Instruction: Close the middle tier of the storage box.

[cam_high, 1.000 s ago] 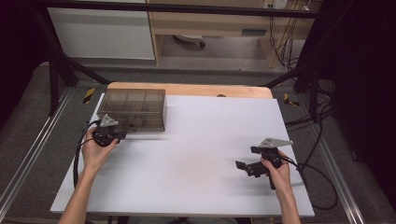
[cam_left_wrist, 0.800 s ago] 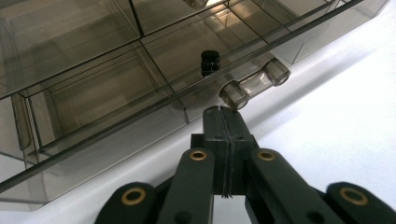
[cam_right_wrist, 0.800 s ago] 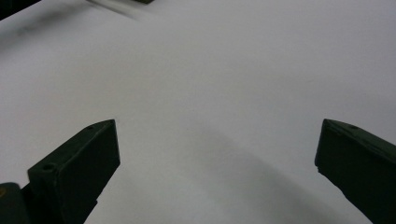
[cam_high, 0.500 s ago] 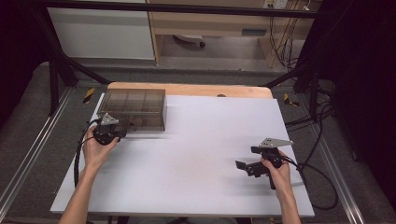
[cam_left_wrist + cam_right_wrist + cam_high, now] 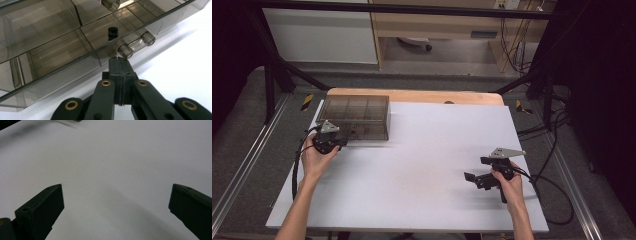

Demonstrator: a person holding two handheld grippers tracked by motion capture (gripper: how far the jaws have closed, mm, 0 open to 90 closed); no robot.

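1. White board covers the table [image 5: 422, 185], with a strip of bare wood along its far edge and grey floor and dark frame rails around it.
2. Near the far left corner stands a smoky clear drawer box [image 5: 354, 116], its compartments visible through the walls.
3. The left gripper [image 5: 343, 143] sits at the box's near face, held by the person's left hand [image 5: 316, 160] close to the table's left edge.
4. In the left gripper view its jaws are pressed flat together with nothing between them, the tips just below a clear bar handle [image 5: 136, 44] on the lower drawer; I cannot tell whether they touch it.
5. A small black part [image 5: 112, 33] lies inside that drawer, behind the handle.
6. The right gripper [image 5: 472, 177] hovers near the table's near right corner, well apart from the box, gripped by the right hand [image 5: 510, 184].
7. Its jaws are spread wide over bare white surface.
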